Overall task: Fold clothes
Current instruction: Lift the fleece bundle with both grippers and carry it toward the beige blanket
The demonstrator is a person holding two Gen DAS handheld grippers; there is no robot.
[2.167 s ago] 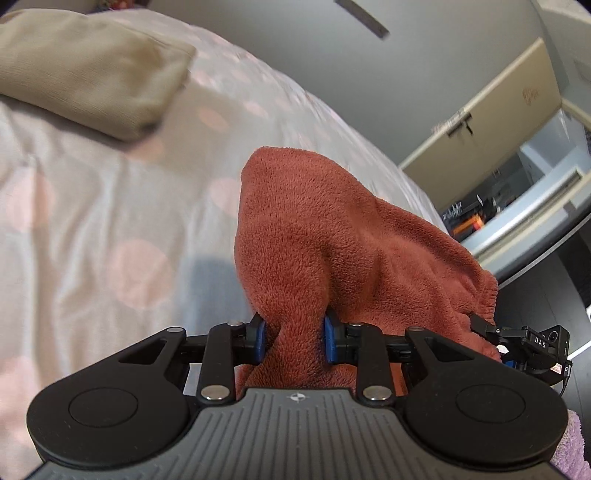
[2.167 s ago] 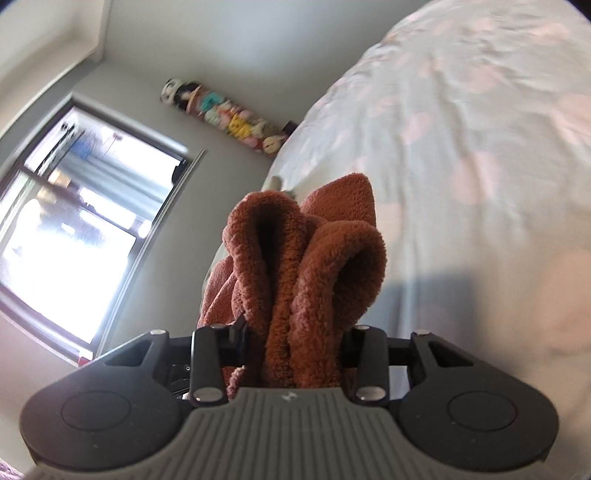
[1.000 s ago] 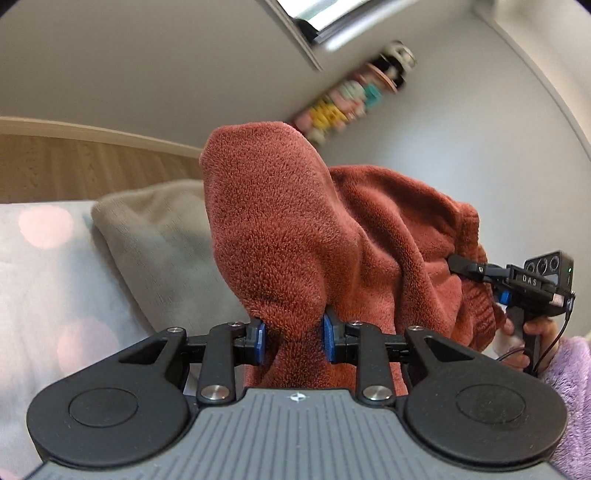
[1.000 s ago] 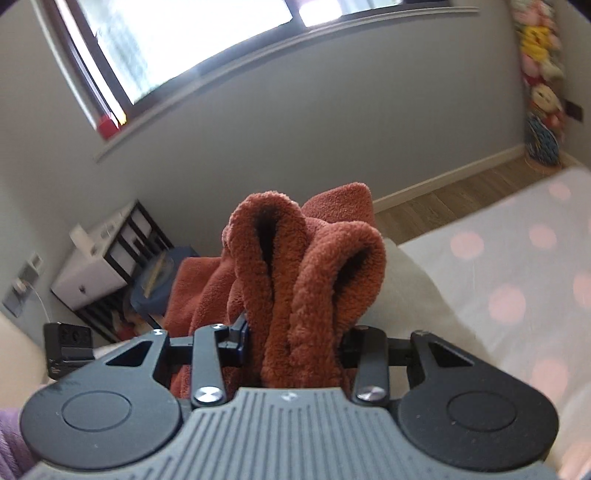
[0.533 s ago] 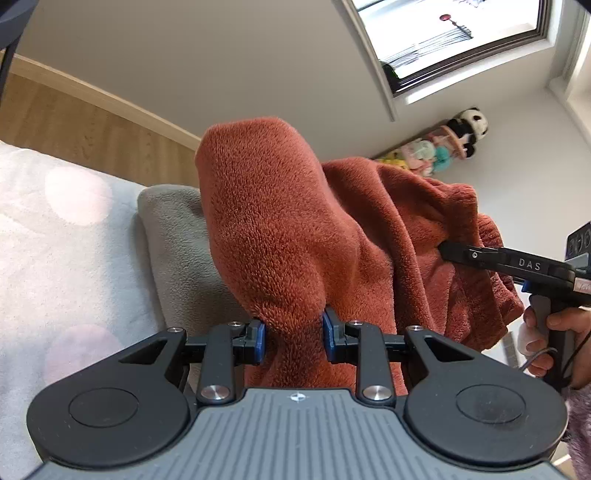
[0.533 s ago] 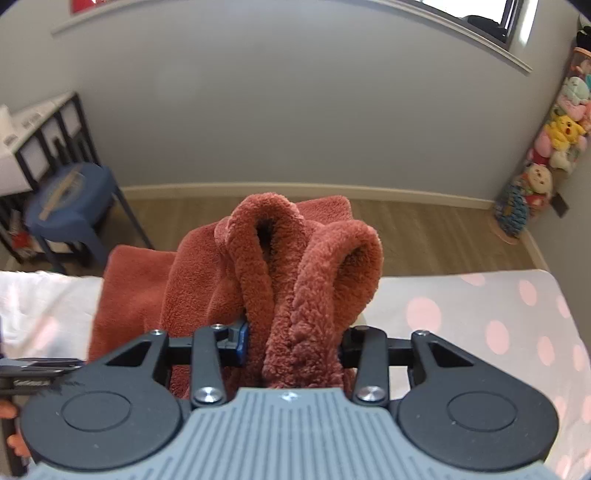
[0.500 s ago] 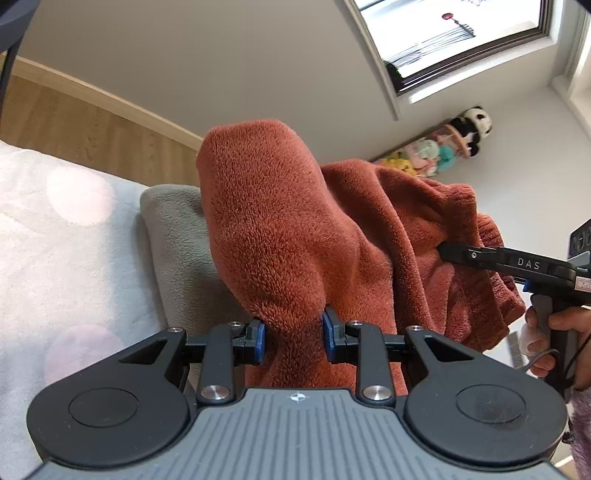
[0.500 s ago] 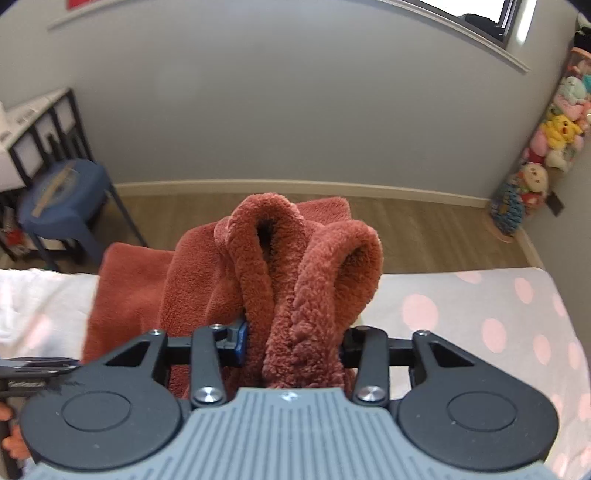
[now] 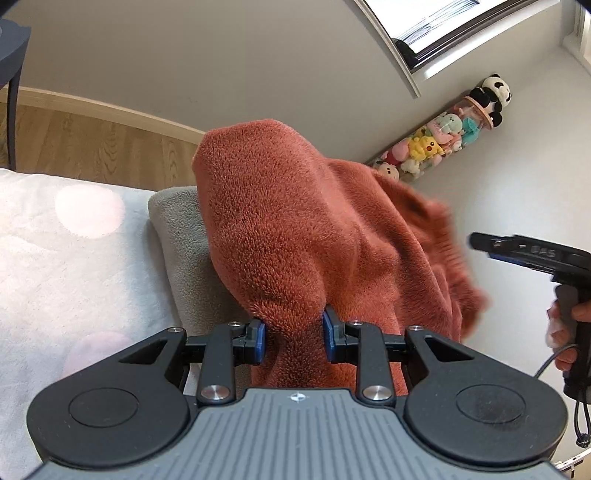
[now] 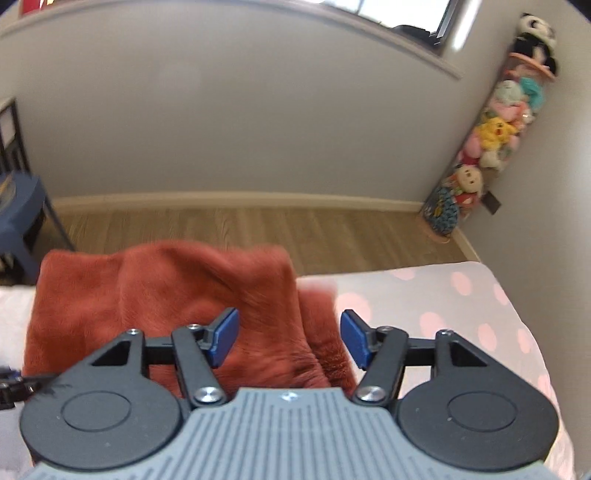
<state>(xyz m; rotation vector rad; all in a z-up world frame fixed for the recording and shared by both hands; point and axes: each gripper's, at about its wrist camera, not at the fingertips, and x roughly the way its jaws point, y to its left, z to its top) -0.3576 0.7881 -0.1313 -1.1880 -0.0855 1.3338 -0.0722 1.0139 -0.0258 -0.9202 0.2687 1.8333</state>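
One rust fleece garment [image 9: 295, 236], one grey folded cloth [image 9: 177, 236], two tools, one tube of plush toys [image 10: 495, 136].

no readable txt; lettering on right gripper [image 9: 532, 254] too blurred.

Left gripper [image 9: 293, 339] clamped; right gripper [image 10: 289, 339] agape

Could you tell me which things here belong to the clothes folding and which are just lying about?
Part of the job:
- rust fleece garment
- left gripper, clamped on it
- right gripper, open
- grey folded garment
- polka-dot bed cover

Just lying about:
- plush toy column
- blue stool
- window
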